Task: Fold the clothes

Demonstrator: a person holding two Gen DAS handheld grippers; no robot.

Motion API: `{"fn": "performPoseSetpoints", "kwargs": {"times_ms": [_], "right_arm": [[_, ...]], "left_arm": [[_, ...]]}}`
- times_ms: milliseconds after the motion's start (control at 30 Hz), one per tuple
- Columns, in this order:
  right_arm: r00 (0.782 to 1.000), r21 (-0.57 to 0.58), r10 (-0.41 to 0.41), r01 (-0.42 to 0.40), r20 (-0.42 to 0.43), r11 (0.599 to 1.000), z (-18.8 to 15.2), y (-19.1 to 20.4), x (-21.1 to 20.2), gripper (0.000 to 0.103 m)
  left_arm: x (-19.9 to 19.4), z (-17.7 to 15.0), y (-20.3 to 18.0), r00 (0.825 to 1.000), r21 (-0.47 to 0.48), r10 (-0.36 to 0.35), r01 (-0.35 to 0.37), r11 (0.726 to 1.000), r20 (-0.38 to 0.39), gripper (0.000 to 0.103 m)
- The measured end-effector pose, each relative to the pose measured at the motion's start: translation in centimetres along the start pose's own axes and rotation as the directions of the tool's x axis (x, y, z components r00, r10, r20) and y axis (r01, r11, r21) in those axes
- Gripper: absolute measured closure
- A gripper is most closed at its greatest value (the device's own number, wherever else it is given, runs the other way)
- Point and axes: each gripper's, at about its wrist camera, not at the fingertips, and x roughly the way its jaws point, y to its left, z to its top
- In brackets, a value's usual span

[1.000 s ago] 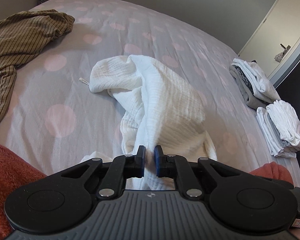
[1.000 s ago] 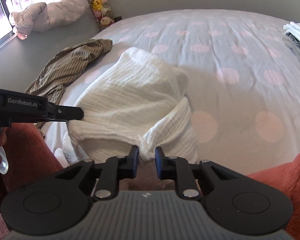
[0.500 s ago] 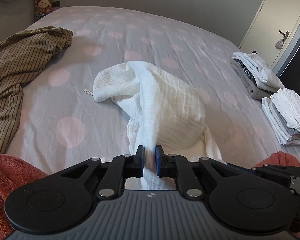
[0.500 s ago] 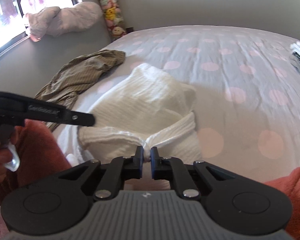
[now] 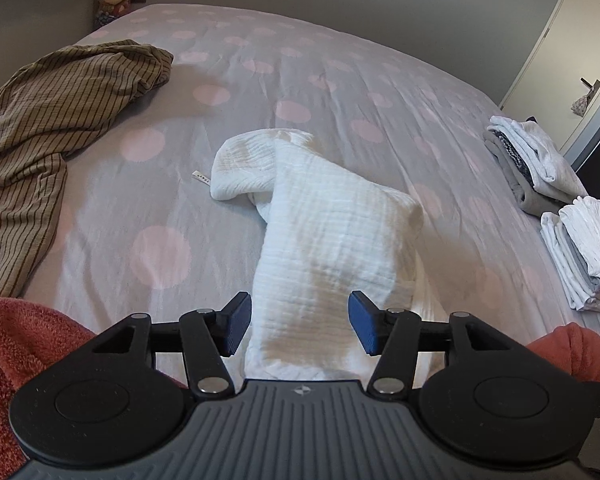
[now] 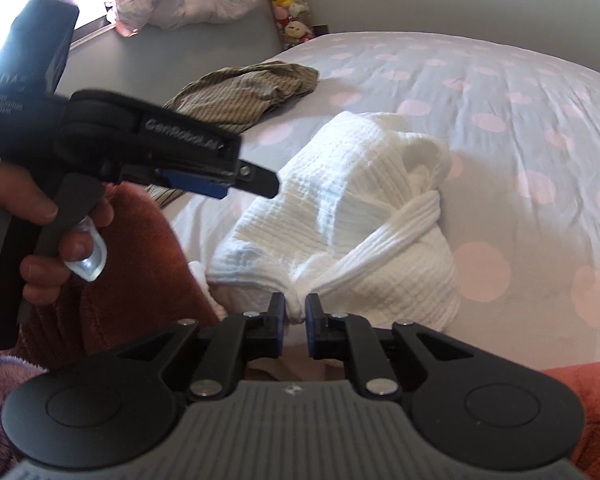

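Our left gripper point(image 5: 300, 322) gapes wide, holding nothing; our right gripper point(image 6: 296, 316) pinches the white garment point(image 5: 332, 240), bunched at six o'clock; two folded stacks point(image 5: 584, 252) at three o'clock; the striped garment point(image 5: 56, 120) at ten awaits.

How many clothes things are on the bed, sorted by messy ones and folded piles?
Loose clothes: 2, the white garment and the striped brown garment
Folded piles: 2, the far pile and the near pile
Total: 4
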Motion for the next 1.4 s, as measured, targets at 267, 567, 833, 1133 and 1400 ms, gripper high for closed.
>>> {"fn": "performPoseSetpoints", "kwargs": {"times_ms": [267, 567, 833, 1133, 1400], "right_arm": [[0.992, 0.066, -0.12, 0.117, 0.044, 0.991, 1.3, -2.8, -0.9, 0.066], [0.976, 0.109, -0.203, 0.194, 0.077, 0.975, 3.7, -5.4, 0.3, 0.047], [0.989, 0.103, -0.138, 0.132, 0.056, 0.986, 4.4, -5.4, 3.3, 0.04], [0.998, 0.081, -0.05, 0.047, 0.034, 0.996, 4.6, -4.4, 6.0, 0.101], [0.994, -0.032, 0.103, -0.104, -0.02, 0.994, 2.1, 1.1, 5.1, 0.101]], "left_arm": [[1.4, 0.8, 0.0, 1.0, -0.009, -0.019, 0.019, 1.0, -0.019, 0.05], [3.9, 2.2, 0.5, 0.999, -0.053, -0.043, 0.041, 0.998, -0.033, 0.05], [6.6, 2.6, 0.9, 0.995, -0.078, -0.079, 0.073, 0.994, -0.068, 0.055], [5.3, 2.8, 1.2, 0.996, -0.099, -0.069, 0.063, 0.993, -0.058, 0.066], [3.2, 2.7, -0.2, 0.993, -0.078, -0.113, 0.109, 0.991, -0.045, 0.048]]}}
